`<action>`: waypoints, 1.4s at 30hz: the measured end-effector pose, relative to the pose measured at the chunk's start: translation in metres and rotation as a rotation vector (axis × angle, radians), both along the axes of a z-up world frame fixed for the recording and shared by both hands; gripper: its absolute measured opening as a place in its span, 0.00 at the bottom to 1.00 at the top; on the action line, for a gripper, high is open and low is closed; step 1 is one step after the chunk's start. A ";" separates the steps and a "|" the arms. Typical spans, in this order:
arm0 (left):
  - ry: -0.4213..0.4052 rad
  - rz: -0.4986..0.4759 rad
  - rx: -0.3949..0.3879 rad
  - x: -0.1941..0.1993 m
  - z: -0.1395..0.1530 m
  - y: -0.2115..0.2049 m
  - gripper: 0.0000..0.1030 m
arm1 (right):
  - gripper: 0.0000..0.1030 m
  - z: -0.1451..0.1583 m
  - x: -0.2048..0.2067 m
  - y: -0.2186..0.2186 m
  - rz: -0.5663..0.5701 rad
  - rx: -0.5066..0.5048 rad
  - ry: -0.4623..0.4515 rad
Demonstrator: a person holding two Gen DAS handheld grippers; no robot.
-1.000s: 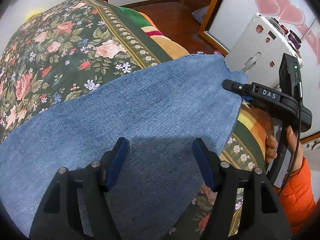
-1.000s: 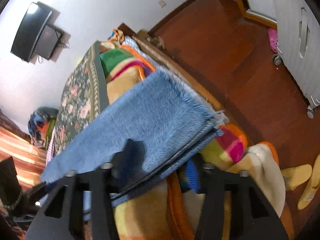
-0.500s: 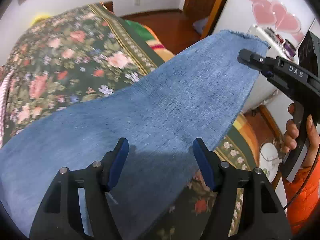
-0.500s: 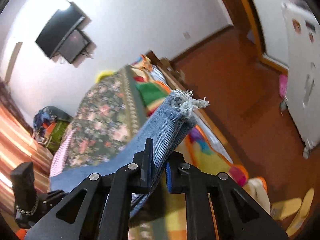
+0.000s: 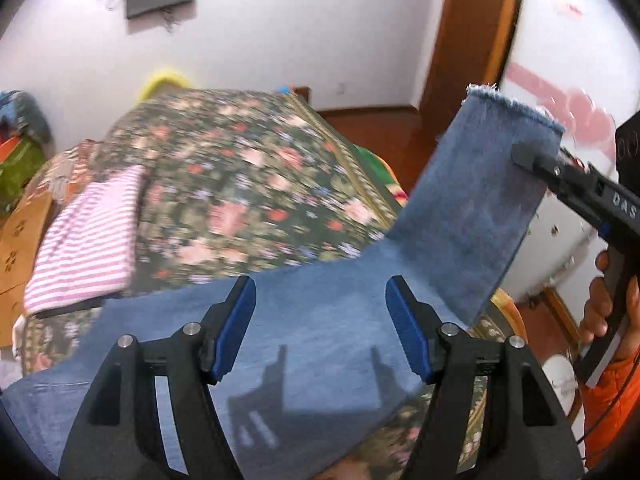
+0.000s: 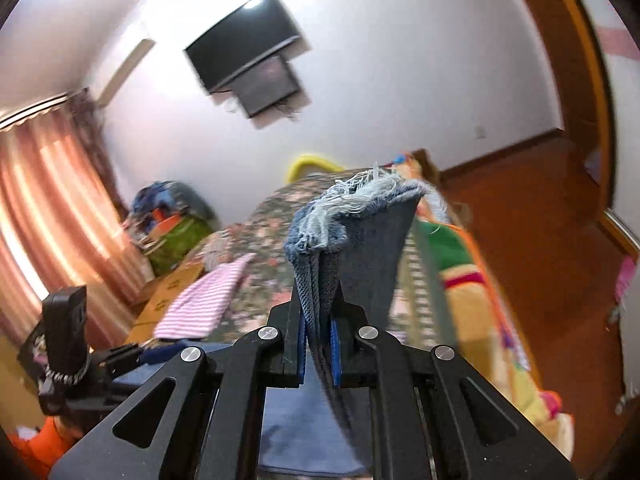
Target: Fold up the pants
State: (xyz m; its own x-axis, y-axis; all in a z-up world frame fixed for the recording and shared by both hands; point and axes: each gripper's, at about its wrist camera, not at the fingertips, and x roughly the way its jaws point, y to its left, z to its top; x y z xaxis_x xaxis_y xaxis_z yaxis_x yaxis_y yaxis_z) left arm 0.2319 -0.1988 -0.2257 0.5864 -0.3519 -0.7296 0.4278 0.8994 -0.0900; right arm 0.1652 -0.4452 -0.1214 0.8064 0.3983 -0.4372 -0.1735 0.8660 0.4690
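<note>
Blue denim pants (image 5: 320, 344) lie across a bed with a floral cover (image 5: 248, 192). My right gripper (image 6: 318, 328) is shut on the frayed leg end (image 6: 360, 196) and holds it high above the bed. In the left wrist view that lifted leg (image 5: 480, 216) stands up at the right, pinched by the right gripper (image 5: 524, 158). My left gripper (image 5: 322, 328) hovers over the flat part of the pants, open, with nothing between its blue pads (image 5: 236, 328). A hand (image 5: 608, 304) in an orange sleeve grips the right tool.
A pink striped garment (image 5: 88, 248) lies on the bed's left side. A dark screen (image 6: 248, 56) hangs on the white wall. Wooden floor (image 6: 532, 236) and a door frame (image 5: 472, 32) are to the right; curtains (image 6: 44, 200) and a pile of bags (image 6: 172, 224) to the left.
The right gripper shut on the pants' leg end and lifted it well above the bed. The left gripper rose and tilted up, so the wall and screen now show.
</note>
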 end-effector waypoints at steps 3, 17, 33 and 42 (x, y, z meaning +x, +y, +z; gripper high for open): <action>-0.038 0.048 -0.008 -0.006 0.011 0.031 0.65 | 0.08 0.007 0.008 0.031 0.084 0.003 -0.014; -0.076 0.225 -0.013 -0.021 0.011 0.142 0.65 | 0.08 -0.032 0.021 0.165 0.407 -0.072 0.081; 0.002 0.236 -0.004 -0.015 -0.014 0.147 0.65 | 0.34 -0.095 0.012 0.226 0.589 -0.168 0.318; 0.080 0.156 0.023 -0.001 -0.041 0.111 0.66 | 0.46 -0.065 0.009 0.163 0.439 -0.168 0.223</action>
State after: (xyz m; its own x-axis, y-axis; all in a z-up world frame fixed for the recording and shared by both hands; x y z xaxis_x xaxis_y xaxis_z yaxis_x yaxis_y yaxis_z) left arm 0.2306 -0.0882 -0.2667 0.5723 -0.2444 -0.7828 0.2754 0.9564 -0.0972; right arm 0.1739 -0.2817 -0.1867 0.4590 0.5875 -0.6664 -0.4490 0.8007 0.3966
